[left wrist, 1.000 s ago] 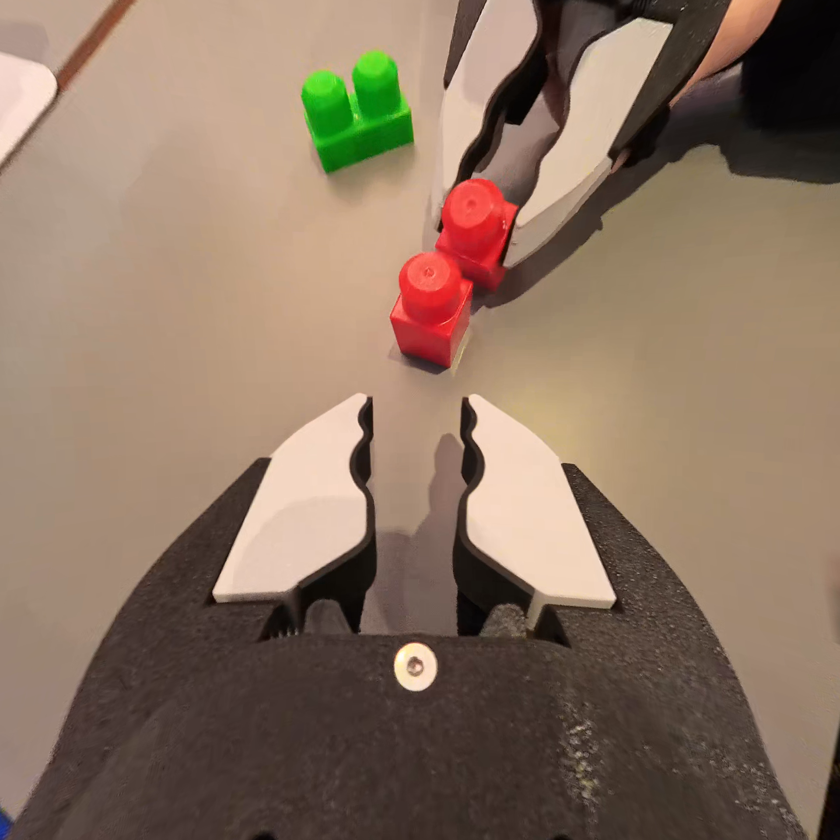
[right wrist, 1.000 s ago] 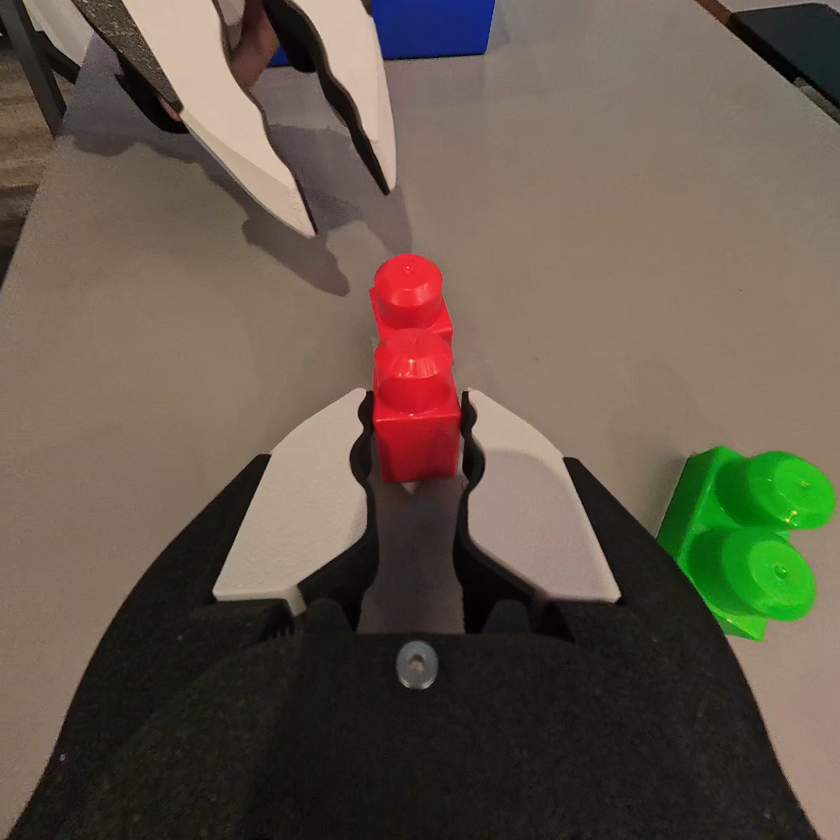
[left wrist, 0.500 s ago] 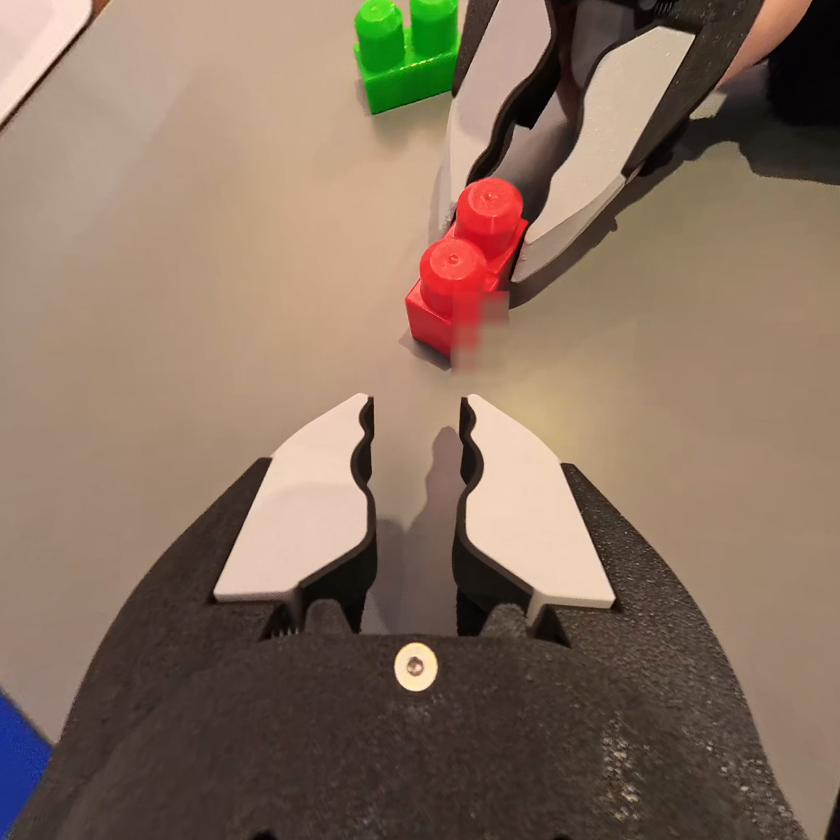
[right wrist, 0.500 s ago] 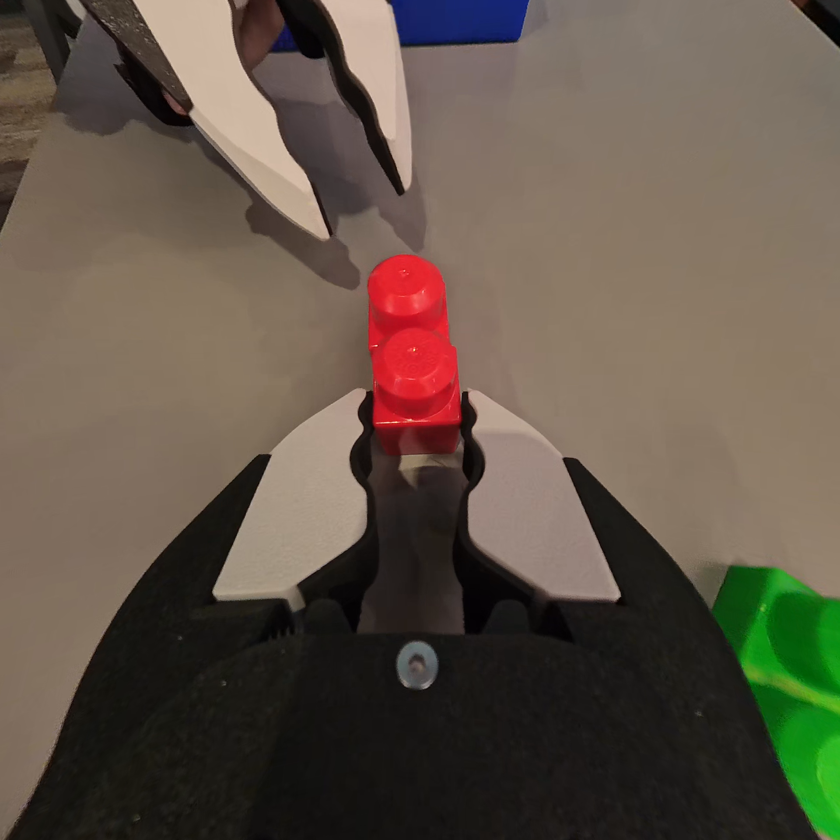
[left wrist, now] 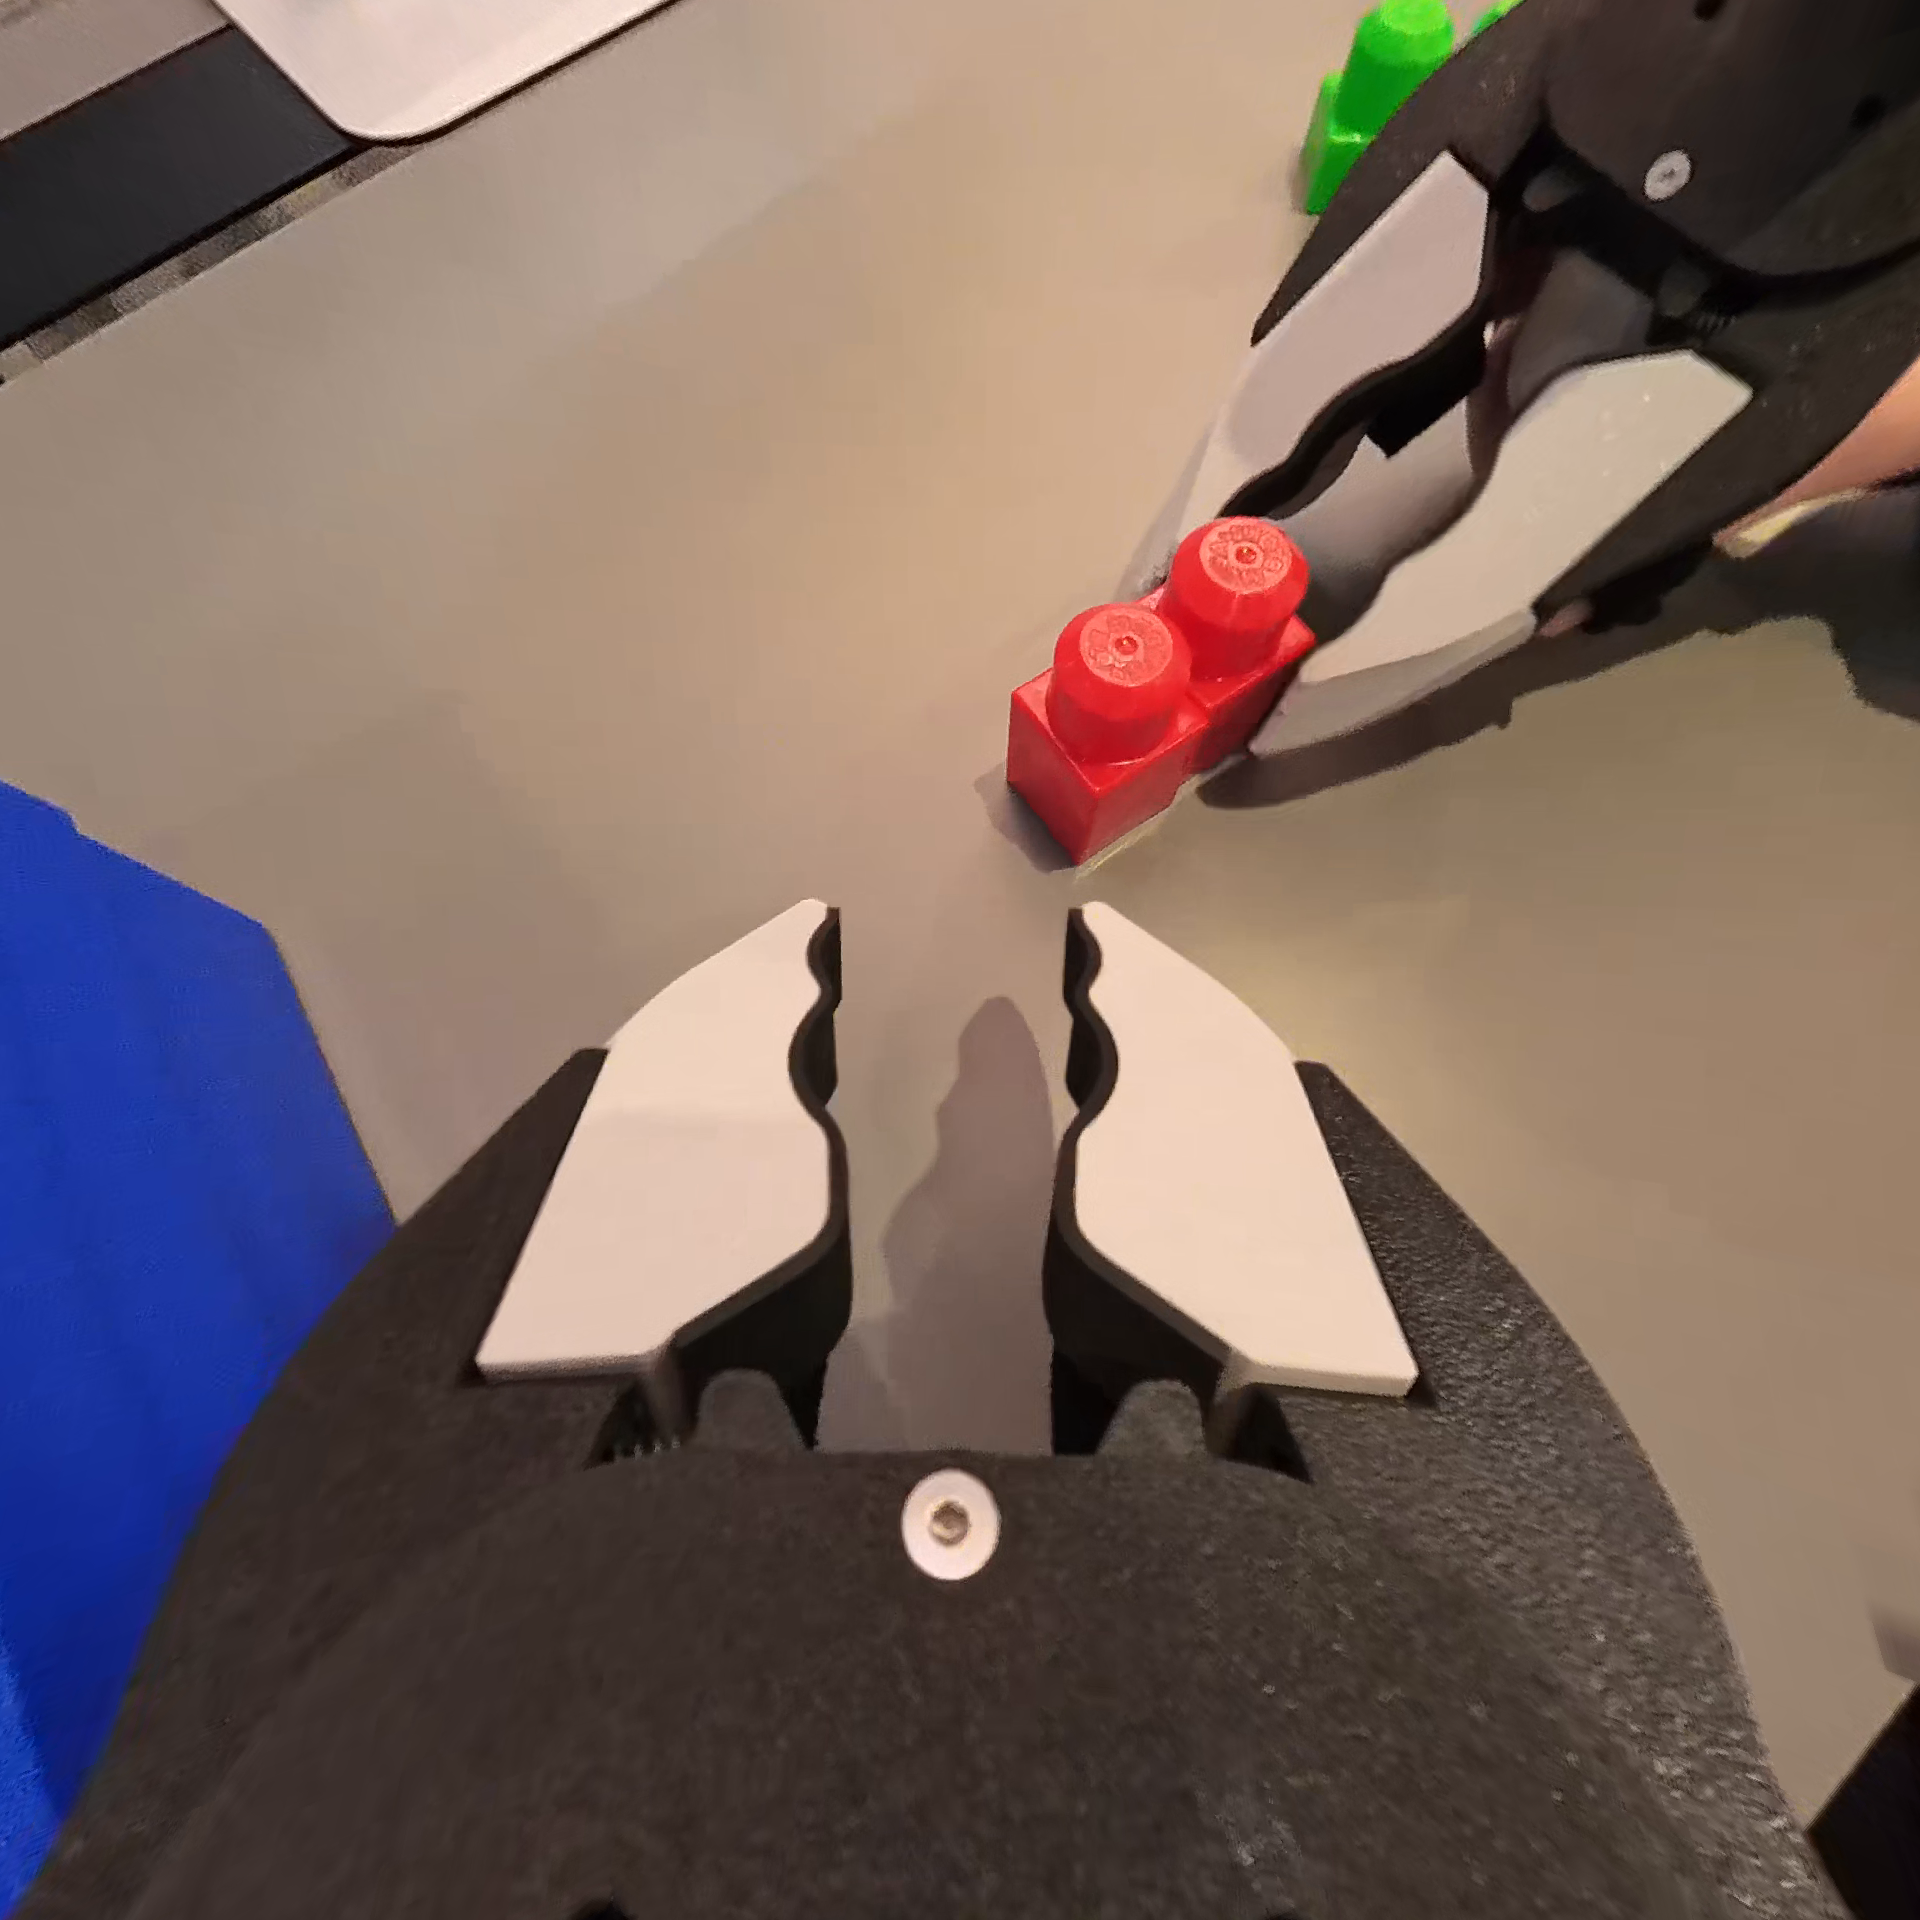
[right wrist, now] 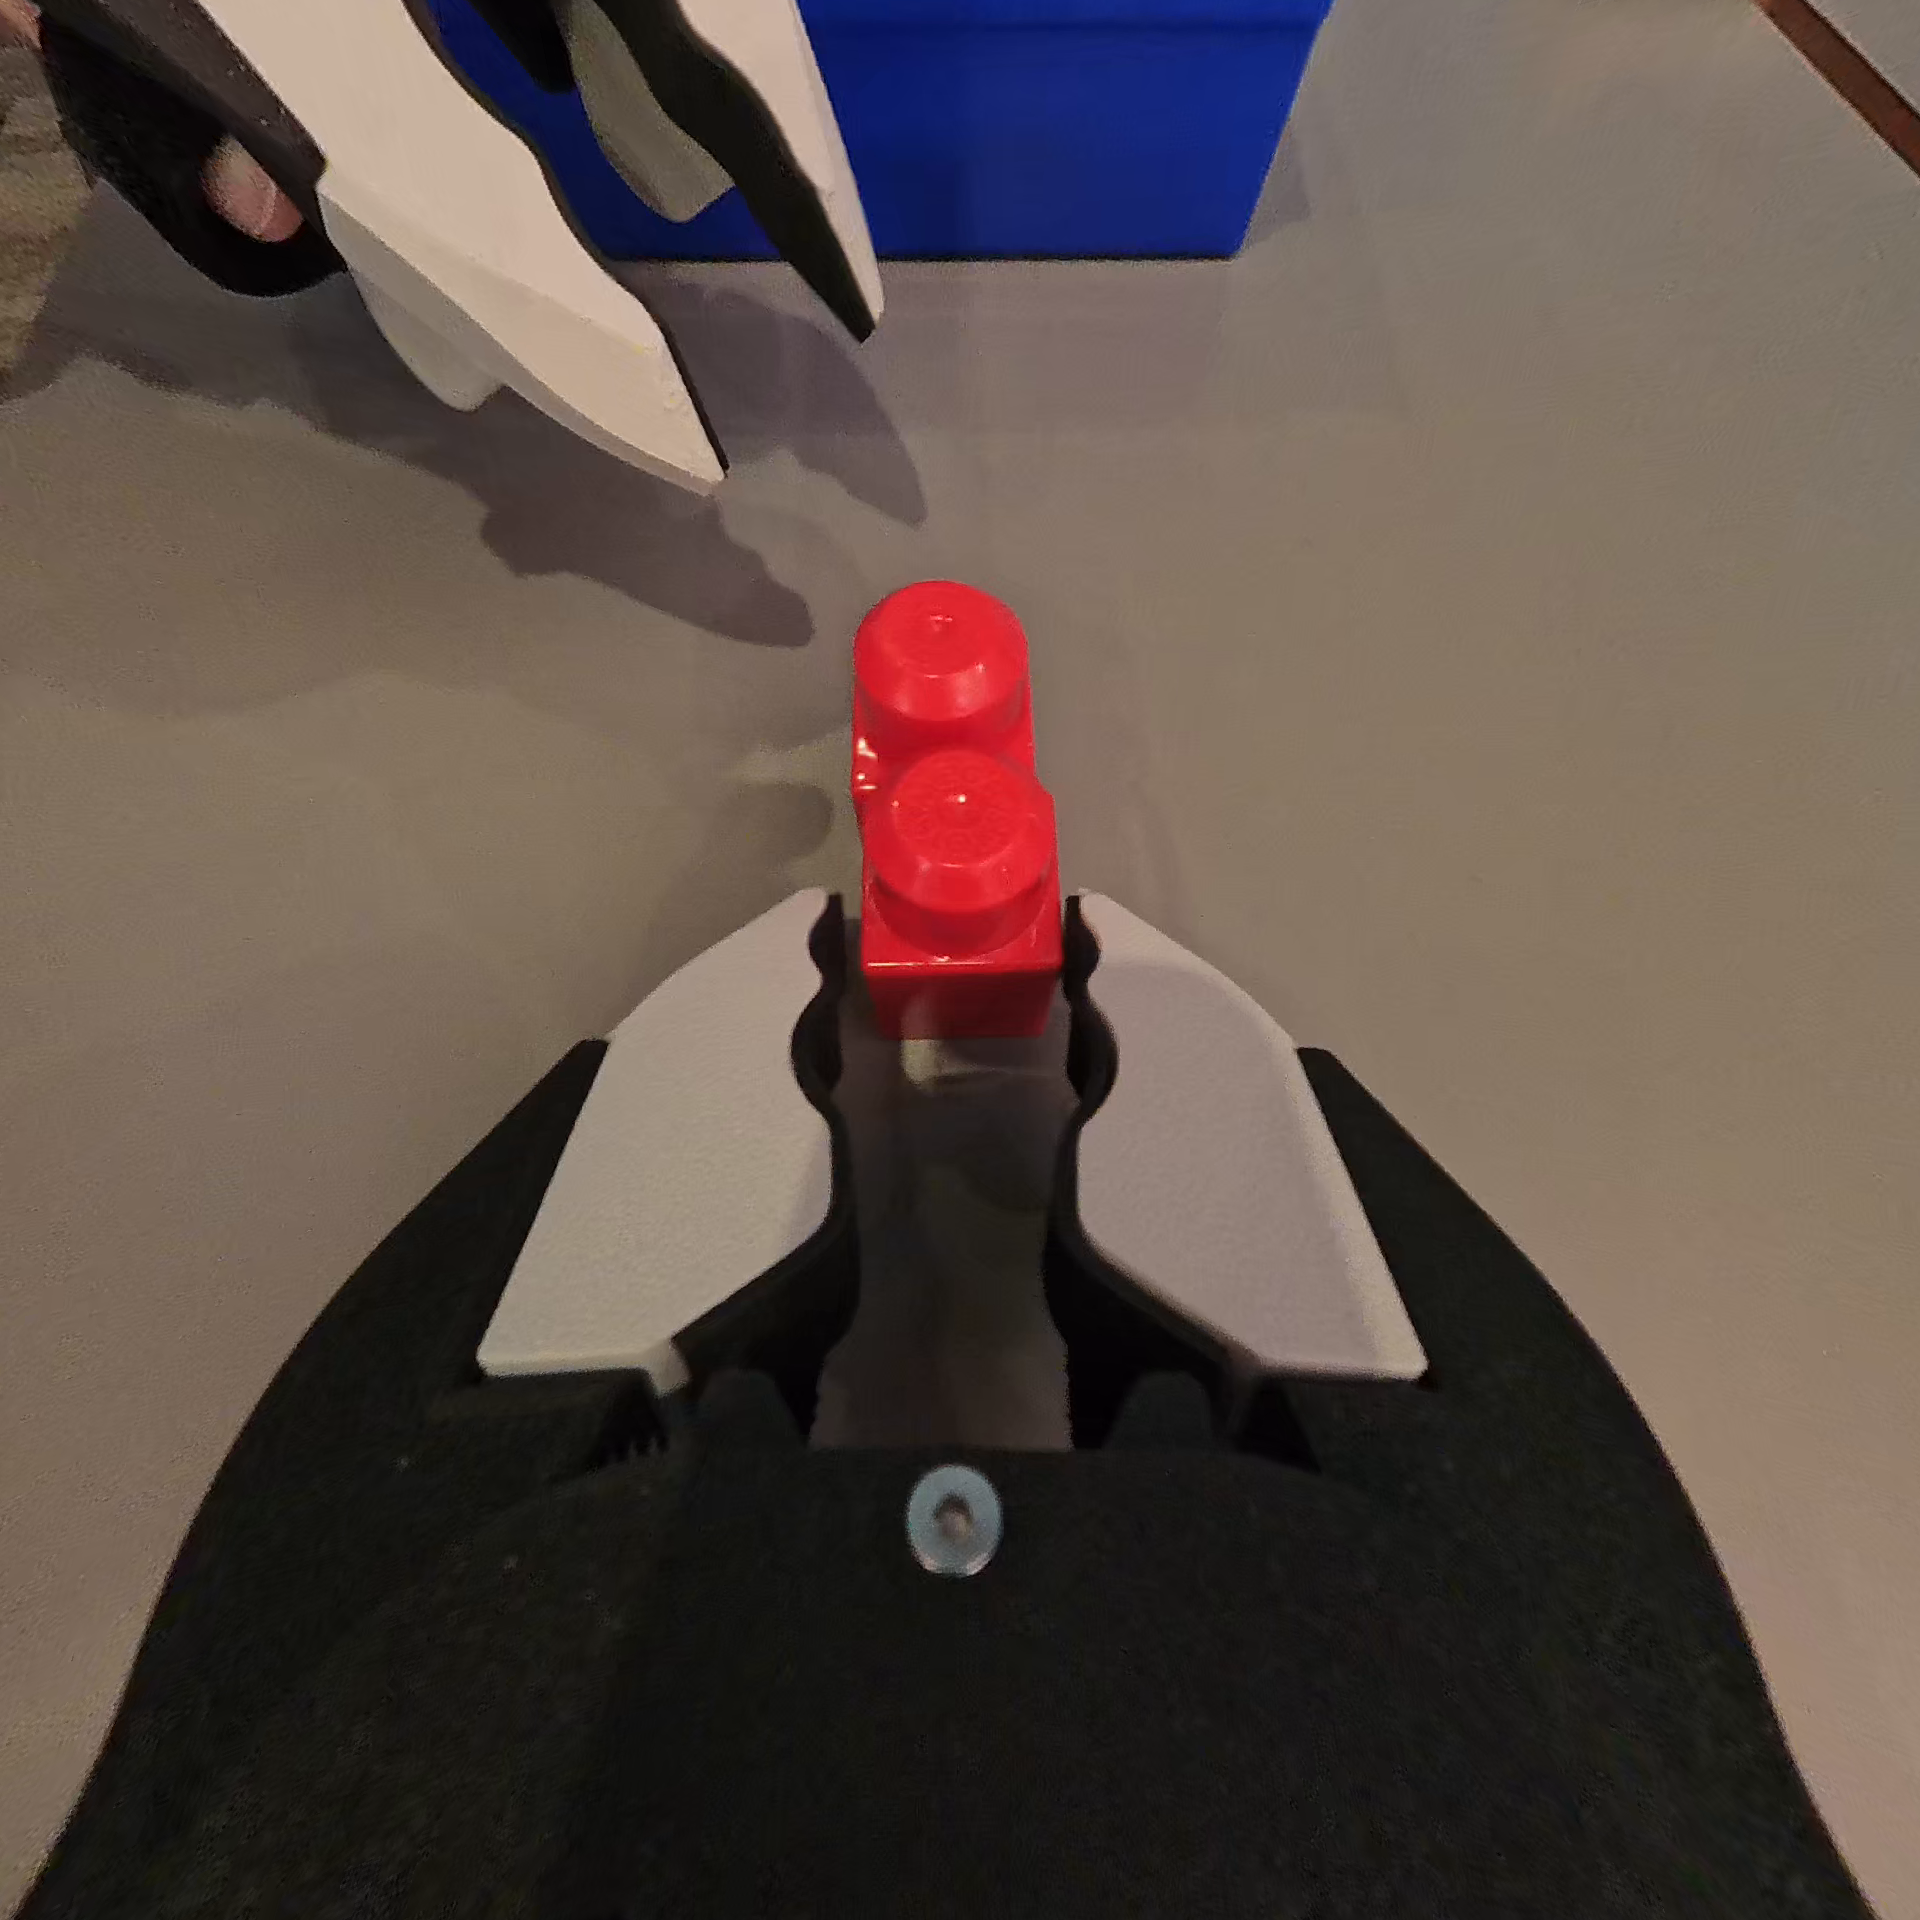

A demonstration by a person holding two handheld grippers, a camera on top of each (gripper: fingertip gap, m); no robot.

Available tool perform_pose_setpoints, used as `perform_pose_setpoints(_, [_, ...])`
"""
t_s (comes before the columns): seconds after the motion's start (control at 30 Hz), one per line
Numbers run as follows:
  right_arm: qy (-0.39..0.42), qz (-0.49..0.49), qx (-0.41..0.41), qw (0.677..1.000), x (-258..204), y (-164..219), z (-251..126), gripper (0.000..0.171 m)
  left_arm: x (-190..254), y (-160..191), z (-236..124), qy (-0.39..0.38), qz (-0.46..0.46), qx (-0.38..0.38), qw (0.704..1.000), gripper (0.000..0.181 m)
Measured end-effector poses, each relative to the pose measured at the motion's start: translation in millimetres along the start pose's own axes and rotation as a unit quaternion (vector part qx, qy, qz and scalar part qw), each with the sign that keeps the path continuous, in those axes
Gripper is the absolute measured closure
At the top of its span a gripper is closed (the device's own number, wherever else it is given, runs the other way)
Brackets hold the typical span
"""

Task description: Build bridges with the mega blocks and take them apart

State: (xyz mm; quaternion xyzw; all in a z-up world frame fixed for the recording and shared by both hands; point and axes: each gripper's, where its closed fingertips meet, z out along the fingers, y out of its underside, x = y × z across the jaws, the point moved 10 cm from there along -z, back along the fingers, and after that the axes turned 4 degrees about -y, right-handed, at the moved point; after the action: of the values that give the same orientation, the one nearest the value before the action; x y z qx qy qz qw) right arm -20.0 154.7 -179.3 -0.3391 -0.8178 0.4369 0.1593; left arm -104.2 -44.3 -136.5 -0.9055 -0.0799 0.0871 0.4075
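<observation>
Two red one-stud blocks stand touching in a row on the grey table (left wrist: 623,520). In the right wrist view my right gripper (right wrist: 951,914) is shut on the nearer red block (right wrist: 961,935), with a finger on each side. The farther red block (right wrist: 940,665) sits just beyond it. In the left wrist view the right gripper (left wrist: 1226,665) grips the far red block (left wrist: 1236,582), and the near red block (left wrist: 1101,727) is free. My left gripper (left wrist: 951,914) is open and empty, just short of the pair. It also shows in the right wrist view (right wrist: 790,405), above the table.
A green two-stud block (left wrist: 1371,94) lies behind the right gripper, partly hidden. A blue bin (left wrist: 156,1143) stands at the left gripper's left, and shows in the right wrist view (right wrist: 1039,125). A white flat object (left wrist: 416,52) lies at the far table edge.
The right gripper has pushed its red block up against the other red block, so the two now touch. The left gripper has swung away to the side, bringing the blue bin into view.
</observation>
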Motion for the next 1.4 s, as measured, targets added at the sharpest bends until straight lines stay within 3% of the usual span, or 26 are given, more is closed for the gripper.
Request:
perform_pose_setpoints(0.07, [0.009, -0.001, 0.009, 1.000, -1.7, -0.7, -1.5, 0.115, 6.2, 2.2, -0.6, 0.001, -0.026, 0.006, 1.000, 0.133])
perform_pose_setpoints(0.13, [0.010, -0.002, 0.025, 1.000, -3.9, -0.2, -8.6, 0.110, 15.8, 3.8, 0.2, -0.020, -0.041, 0.010, 0.999, 0.128])
perform_pose_setpoints(0.43, [0.057, -0.014, 0.110, 0.992, -9.7, 27.9, -92.9, 0.117, 74.5, -11.9, 25.7, -0.161, -0.142, 0.048, 0.975, 0.094])
perform_pose_setpoints(0.6, [0.064, -0.014, 0.146, 0.987, -18.5, 46.3, -125.1, 0.120, 88.2, -10.3, 51.1, -0.215, -0.183, 0.027, 0.959, 0.088])
perform_pose_setpoints(0.83, [0.044, 0.000, 0.156, 0.987, -22.2, 65.2, -134.4, 0.123, 98.3, -15.9, 72.2, -0.249, -0.214, 0.001, 0.945, 0.081])
perform_pose_setpoints(1.4, [0.019, 0.022, 0.183, 0.983, -18.9, 65.8, -145.2, 0.127, 86.9, -29.6, 97.5, -0.264, -0.215, -0.041, 0.939, 0.079])
